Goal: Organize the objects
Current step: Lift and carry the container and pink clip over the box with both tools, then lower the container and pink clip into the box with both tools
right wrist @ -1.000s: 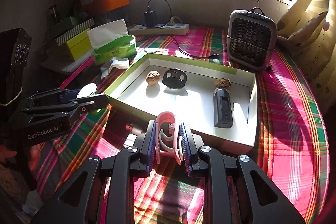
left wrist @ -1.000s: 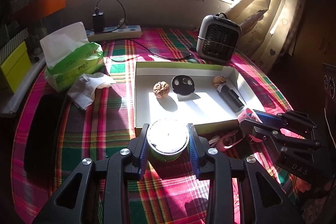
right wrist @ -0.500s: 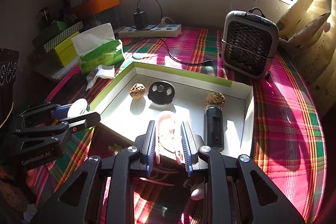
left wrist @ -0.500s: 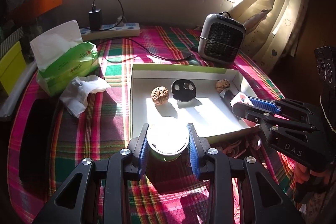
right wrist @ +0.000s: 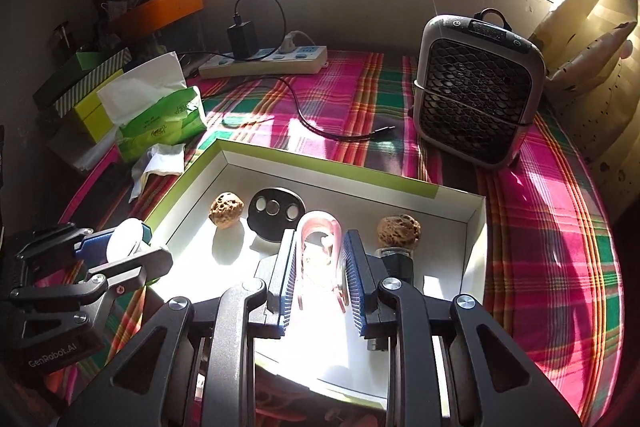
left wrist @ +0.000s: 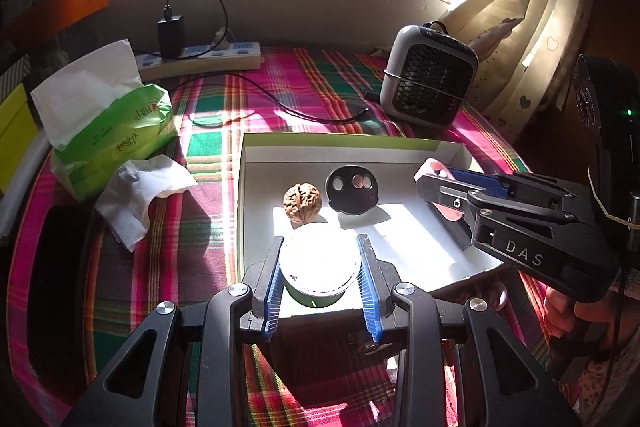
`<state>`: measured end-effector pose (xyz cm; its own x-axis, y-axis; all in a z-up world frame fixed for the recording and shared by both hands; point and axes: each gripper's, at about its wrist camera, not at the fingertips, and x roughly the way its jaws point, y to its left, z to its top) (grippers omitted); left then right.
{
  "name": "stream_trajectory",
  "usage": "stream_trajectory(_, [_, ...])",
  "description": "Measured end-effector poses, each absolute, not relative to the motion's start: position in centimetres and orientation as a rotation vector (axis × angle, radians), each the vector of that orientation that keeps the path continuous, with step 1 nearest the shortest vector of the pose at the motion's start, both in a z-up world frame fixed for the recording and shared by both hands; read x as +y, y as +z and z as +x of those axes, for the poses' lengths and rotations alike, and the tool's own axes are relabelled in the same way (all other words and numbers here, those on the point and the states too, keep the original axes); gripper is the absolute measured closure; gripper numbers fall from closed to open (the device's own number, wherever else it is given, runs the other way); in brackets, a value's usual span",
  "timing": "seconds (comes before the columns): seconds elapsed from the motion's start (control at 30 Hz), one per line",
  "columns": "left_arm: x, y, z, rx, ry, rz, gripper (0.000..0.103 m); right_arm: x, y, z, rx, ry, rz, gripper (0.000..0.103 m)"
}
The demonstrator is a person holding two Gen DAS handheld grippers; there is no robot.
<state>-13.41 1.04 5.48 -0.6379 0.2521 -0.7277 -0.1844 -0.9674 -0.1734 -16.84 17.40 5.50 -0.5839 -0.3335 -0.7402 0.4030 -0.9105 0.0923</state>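
Note:
A white shallow box with a green rim (left wrist: pixel 340 139) (right wrist: pixel 320 167) lies on the plaid cloth. Inside it are a walnut (left wrist: pixel 302 203) (right wrist: pixel 226 209), a black disc with holes (left wrist: pixel 352 189) (right wrist: pixel 276 213), a second walnut (right wrist: pixel 399 231) and a black cylinder (right wrist: pixel 396 261). My left gripper (left wrist: pixel 320 279) (right wrist: pixel 116 247) is shut on a round green jar with a white lid (left wrist: pixel 319 267) (right wrist: pixel 126 242), held over the box's near edge. My right gripper (right wrist: pixel 318 275) (left wrist: pixel 440 183) is shut on a pink looped item (right wrist: pixel 320 247) (left wrist: pixel 434 169), held above the box floor beside the cylinder.
A small grey fan heater (left wrist: pixel 430 83) (right wrist: pixel 478 87) stands behind the box. A green tissue pack (left wrist: pixel 112 131) and a crumpled tissue (left wrist: pixel 140 191) lie at the left. A power strip (left wrist: pixel 200 61) with a cable runs along the back wall. Curtains hang at the right.
Both grippers have moved forward with their loads. The jar has come from in front of the box to over its near edge. The pink item has passed from outside the box to above its floor.

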Motion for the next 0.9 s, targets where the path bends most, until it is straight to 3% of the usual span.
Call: stream_trajectory(0.9, [1.6,3.3,-16.4,-0.095,2.636,-1.256,0.072,16.7,3.1,-21.3,0.127,-2.463,1.212,0.079])
